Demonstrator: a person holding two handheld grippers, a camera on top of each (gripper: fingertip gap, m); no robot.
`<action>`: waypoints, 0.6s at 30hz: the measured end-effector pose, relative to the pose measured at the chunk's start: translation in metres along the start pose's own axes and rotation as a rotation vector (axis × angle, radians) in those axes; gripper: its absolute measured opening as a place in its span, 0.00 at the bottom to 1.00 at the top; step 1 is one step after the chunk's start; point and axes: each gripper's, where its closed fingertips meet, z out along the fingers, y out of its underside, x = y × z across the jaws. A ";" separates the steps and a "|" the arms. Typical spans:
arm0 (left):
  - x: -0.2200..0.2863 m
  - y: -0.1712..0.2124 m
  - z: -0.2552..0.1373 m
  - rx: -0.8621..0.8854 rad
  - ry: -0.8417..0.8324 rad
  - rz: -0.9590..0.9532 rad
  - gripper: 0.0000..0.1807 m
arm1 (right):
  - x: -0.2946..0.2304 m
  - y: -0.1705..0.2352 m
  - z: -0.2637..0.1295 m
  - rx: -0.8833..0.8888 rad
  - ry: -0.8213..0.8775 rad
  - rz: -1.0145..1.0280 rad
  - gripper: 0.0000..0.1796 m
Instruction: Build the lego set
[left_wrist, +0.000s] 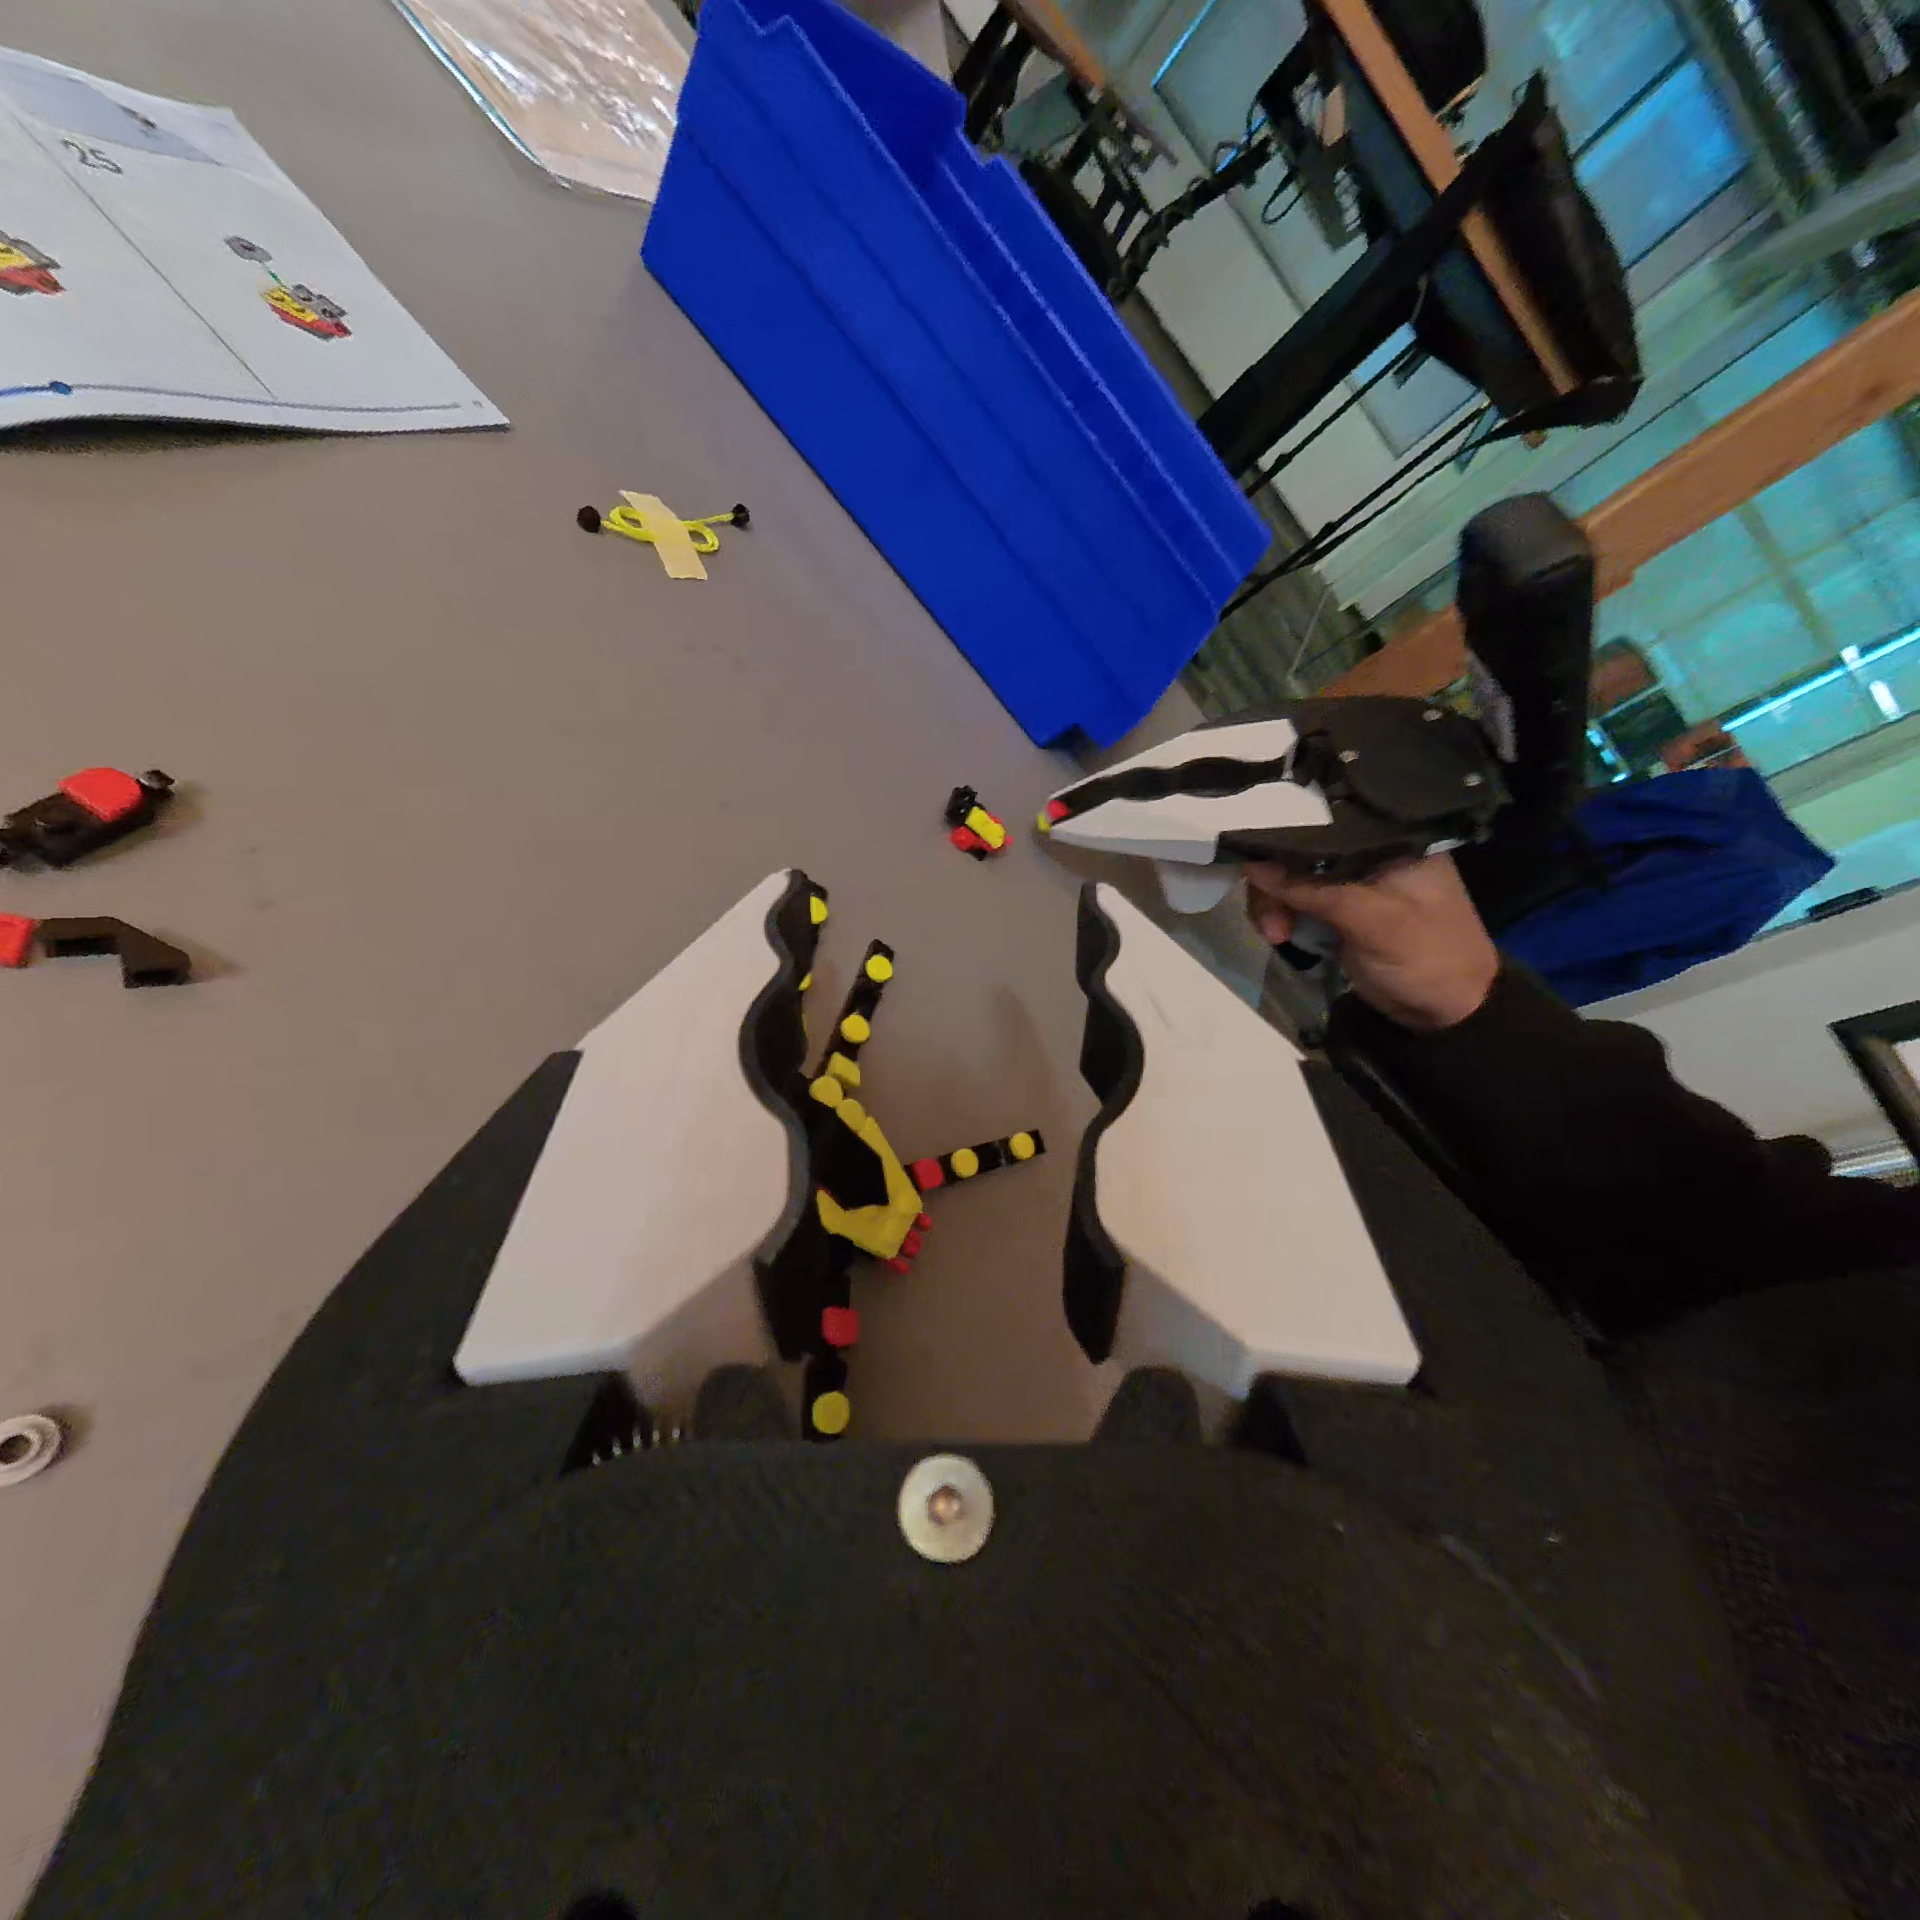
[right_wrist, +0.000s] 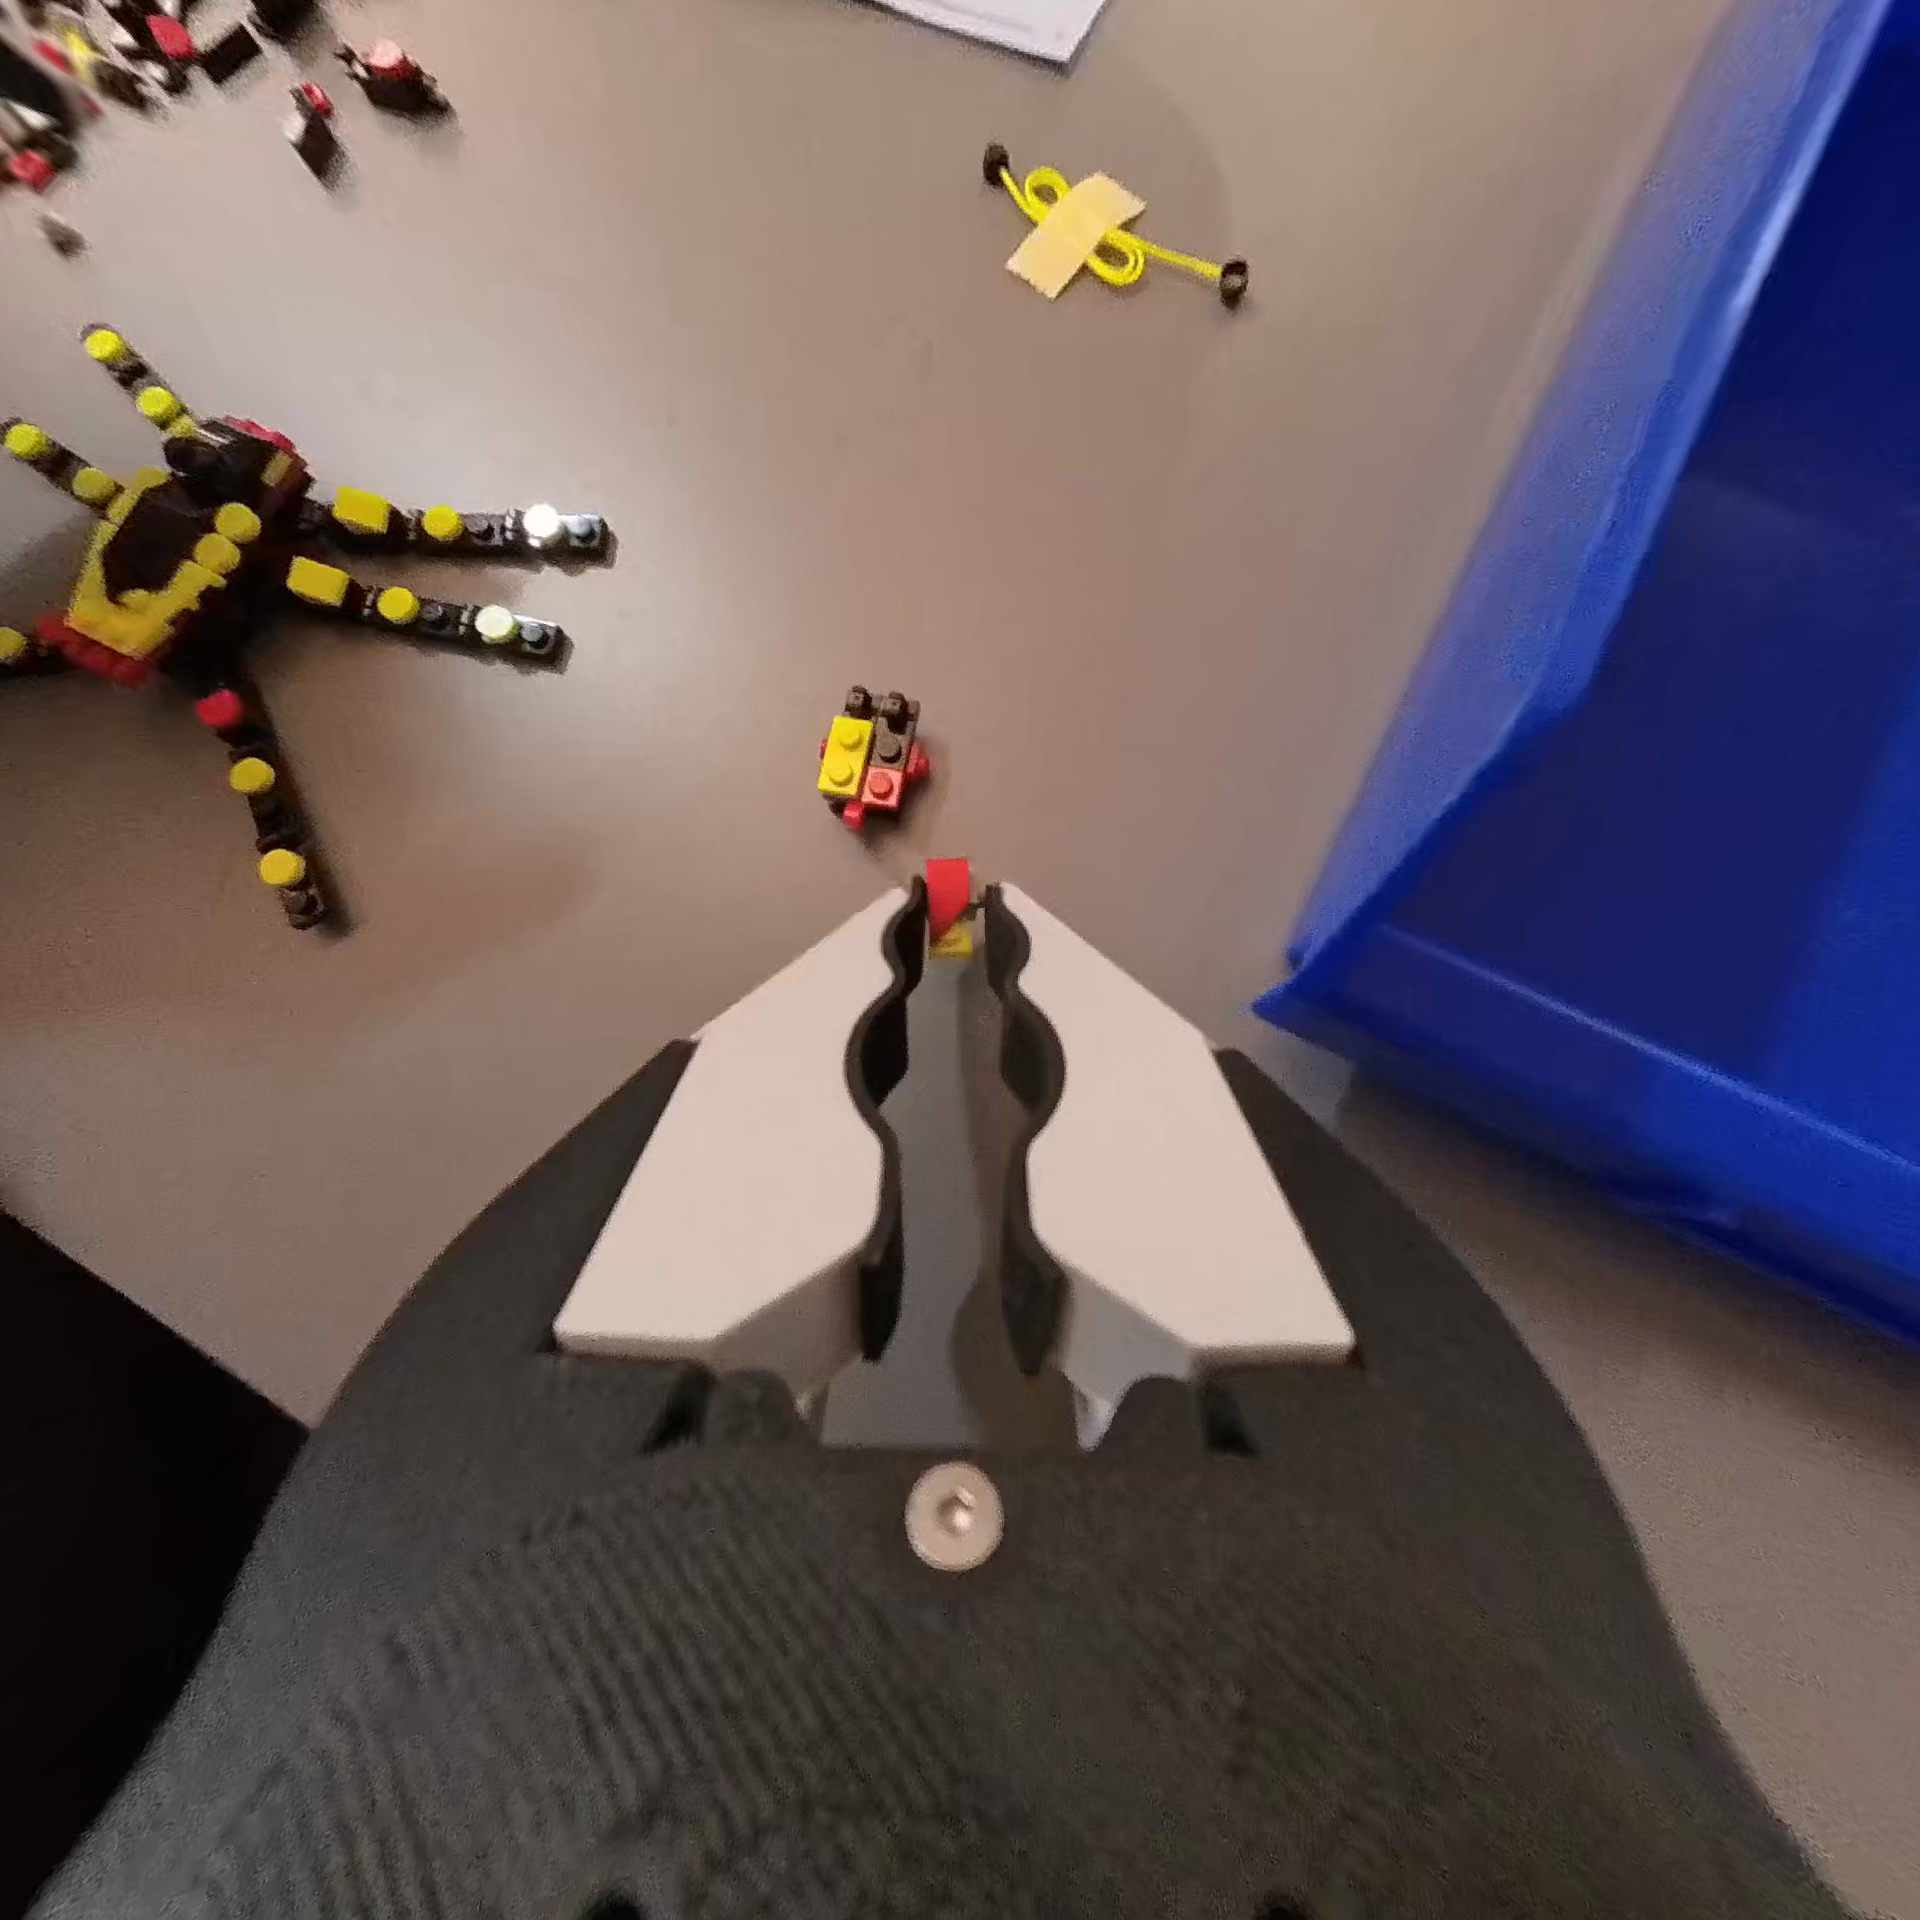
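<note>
Broadly, by size: one blue bin, rigid plastic, stands at the right edge of the grey table; it is not a thing to grasp. One instruction booklet lies open at the far left, thin paper, likely to slide. One spider-like lego model, black with yellow and red studs, lies flat on the table; four of its long legs show clearly, the others are cropped or hidden. It is judged light but fragile, the thin legs apt to snap off, so the safest hold is across the solid body. The left gripper stands wide open above it, one finger close over the body, nothing clamped. One small sub-assembly, yellow, red and black, sits on the table just ahead of the right gripper, whose fingers are closed on one tiny red and yellow piece at the very tips; that piece is light, hard and slippery, easily flicked out. One yellow string with black ends, soft, lies under a strip of tape. Several loose dark and red parts lie scattered far left; their count cannot be told.
</note>
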 end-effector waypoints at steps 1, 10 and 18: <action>0.002 0.000 -0.001 0.008 0.011 -0.009 0.27 | 0.001 0.002 0.002 -0.012 0.009 0.000 0.05; -0.001 -0.001 -0.009 0.032 0.034 -0.028 0.26 | 0.003 0.010 0.005 -0.032 0.047 0.021 0.14; -0.005 -0.017 -0.021 0.087 0.009 0.095 0.43 | -0.005 -0.055 -0.068 0.320 0.158 -0.129 0.30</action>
